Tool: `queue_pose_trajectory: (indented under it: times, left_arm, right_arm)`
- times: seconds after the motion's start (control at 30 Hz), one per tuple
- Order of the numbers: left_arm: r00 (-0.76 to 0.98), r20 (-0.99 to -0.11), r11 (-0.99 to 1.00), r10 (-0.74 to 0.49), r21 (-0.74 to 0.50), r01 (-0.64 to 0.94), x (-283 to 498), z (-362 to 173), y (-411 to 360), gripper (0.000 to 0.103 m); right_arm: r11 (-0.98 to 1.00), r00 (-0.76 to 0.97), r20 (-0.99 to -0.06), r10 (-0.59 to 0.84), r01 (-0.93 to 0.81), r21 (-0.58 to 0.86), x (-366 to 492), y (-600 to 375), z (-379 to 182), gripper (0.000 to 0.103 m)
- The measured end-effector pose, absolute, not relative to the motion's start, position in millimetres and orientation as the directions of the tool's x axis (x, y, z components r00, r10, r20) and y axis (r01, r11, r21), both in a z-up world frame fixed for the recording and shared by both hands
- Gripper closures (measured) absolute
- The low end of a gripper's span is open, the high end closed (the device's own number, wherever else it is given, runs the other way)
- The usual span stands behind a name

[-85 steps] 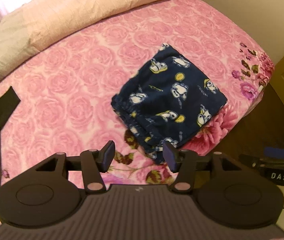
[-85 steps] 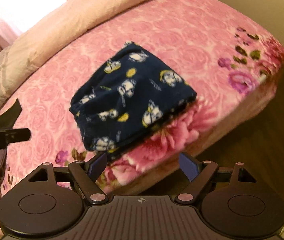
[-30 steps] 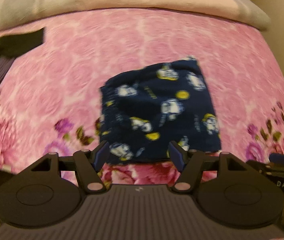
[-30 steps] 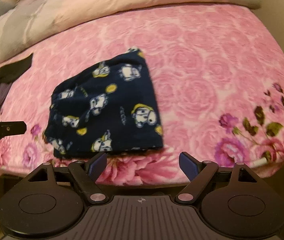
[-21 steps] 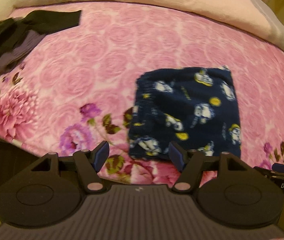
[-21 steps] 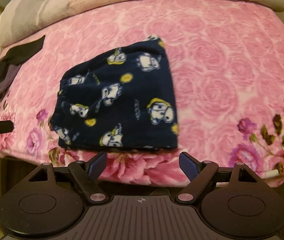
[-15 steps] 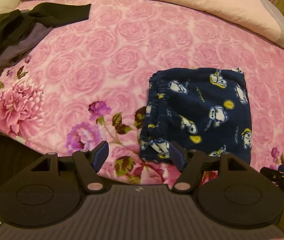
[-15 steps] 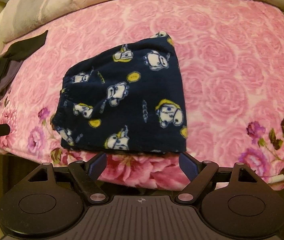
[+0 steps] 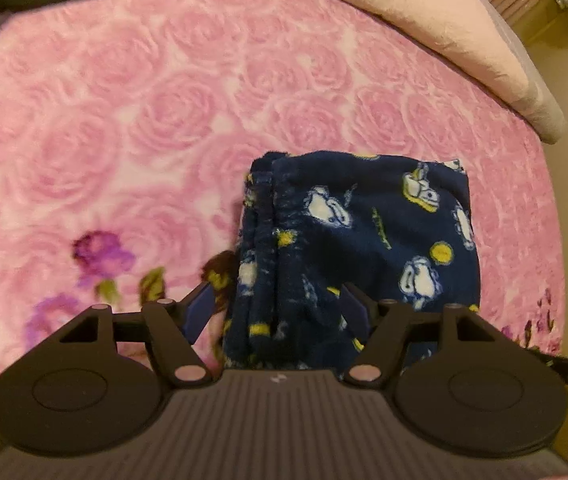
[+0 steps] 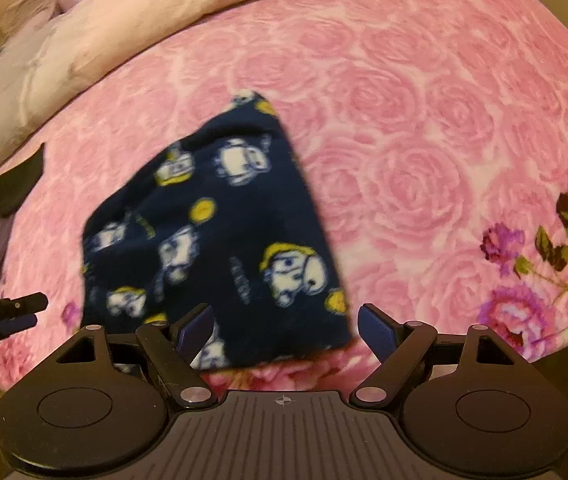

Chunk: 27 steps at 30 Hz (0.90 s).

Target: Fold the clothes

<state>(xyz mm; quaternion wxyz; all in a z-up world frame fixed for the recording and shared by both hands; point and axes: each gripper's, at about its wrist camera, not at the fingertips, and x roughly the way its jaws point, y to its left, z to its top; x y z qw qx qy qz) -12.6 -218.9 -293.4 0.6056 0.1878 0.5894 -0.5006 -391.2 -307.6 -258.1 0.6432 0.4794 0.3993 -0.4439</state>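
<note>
Both grippers moved in over folded navy pyjama bottoms. Left gripper now straddles gathered waistband edge; right gripper straddles near right corner. Jaw spread unchanged, both apart.

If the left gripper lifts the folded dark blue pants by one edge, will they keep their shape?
Probably not. The folded pants look like soft fleece, so they would likely droop and unfold. The stacked layers at the waistband edge may slide apart. The open left gripper would probably need to pinch all layers together.
</note>
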Motion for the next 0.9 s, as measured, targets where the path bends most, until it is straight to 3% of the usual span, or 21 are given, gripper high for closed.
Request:
queue_pose_trajectory:
  times: [0.13, 0.43, 0.9]
  left_arm:
    - [-0.265, -0.874, 0.443, -0.407, -0.442, 0.78, -2, -323, -226, 0.037]
    - [-0.38, -0.779, 0.459, -0.499, -0.61, 0.646, 20, -370, -237, 0.034]
    - [-0.477, -0.65, 0.444, -0.592, -0.757, 0.48, 34, -433, -234, 0.025]
  right_arm:
    - [0.129, 0.257, -0.955, -0.15, 0.963, 0.238, -390, -317, -288, 0.021]
    - [-0.015, 0.371, -0.903, -0.219, 0.924, 0.383, -405, -354, -325, 0.021]
    - [0.006, 0.644, -0.748, -0.16, 0.759, 0.651, -422, -393, -397, 0.02]
